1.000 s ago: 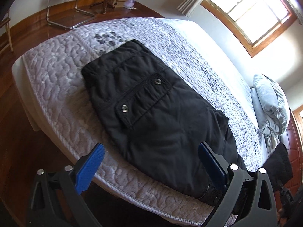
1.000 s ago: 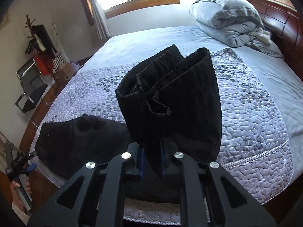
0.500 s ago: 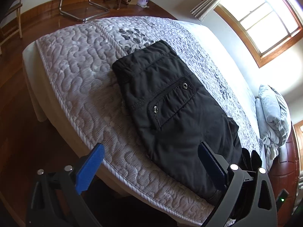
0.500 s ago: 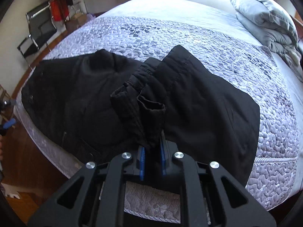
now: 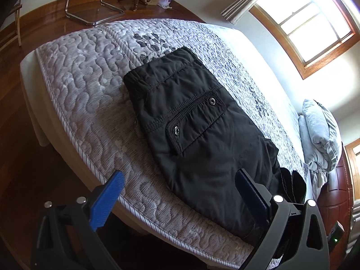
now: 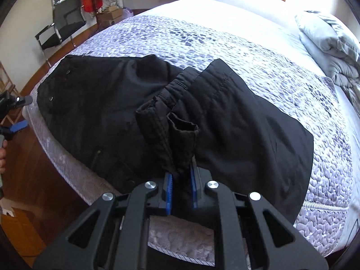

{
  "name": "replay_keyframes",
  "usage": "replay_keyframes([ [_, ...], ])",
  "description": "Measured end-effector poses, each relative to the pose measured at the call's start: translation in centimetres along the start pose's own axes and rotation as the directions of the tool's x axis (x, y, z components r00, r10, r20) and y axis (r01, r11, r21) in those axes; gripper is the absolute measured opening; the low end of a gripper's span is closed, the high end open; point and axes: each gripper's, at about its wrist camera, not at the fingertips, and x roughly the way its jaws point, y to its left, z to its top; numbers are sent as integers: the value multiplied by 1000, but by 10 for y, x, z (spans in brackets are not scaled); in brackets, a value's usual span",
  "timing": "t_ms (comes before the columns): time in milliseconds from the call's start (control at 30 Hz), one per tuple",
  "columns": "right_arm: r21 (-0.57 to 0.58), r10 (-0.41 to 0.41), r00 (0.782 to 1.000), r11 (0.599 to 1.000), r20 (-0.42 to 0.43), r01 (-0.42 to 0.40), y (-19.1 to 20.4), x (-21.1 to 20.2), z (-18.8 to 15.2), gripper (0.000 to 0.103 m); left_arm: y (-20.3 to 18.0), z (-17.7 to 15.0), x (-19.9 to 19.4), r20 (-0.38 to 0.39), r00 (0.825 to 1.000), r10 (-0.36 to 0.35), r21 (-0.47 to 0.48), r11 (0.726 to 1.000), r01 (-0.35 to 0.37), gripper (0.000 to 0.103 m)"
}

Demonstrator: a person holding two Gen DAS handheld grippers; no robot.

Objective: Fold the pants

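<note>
I see the bed (image 5: 85, 94) filling both views, its quilted cover under the black pants (image 5: 198, 135), which lie flat near the foot edge. My right gripper (image 6: 181, 189) is clamped on the bunched leg cuffs (image 6: 173, 130), held over the spread fabric. My left gripper (image 5: 177, 193) hangs above the mattress edge, jaws wide apart, holding nothing.

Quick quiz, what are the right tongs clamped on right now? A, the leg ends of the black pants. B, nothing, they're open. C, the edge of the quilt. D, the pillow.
A: the right tongs are shut on the bunched leg ends of the pants, which lie on the quilt.
</note>
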Motion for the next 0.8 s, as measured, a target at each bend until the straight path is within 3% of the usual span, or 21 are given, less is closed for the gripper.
replay_keyframes([
  [267,23,38,998,999,-49,-37,2,18,-5,13,4,5,-5,15,1000,-3,-14,1000,3,99],
  [333,47,70,995,997,-76,-67,0,26,-7,21,3,6,-5,15,1000,-2,-14,1000,2,99],
  [433,87,136,986,988,-94,-128,-1,29,-13,42,3,5,-5,11,1000,-2,-13,1000,3,99],
  [500,102,213,972,974,-100,-203,1,25,-18,63,2,5,-4,8,1000,-3,-13,1000,4,99],
  [633,121,281,957,955,-66,-272,-2,4,-27,65,1,3,-3,0,1000,-1,-7,1000,1,99],
  [800,126,259,966,958,1,-257,-10,-16,-22,67,-4,2,0,-5,1000,-7,-6,1000,7,99],
])
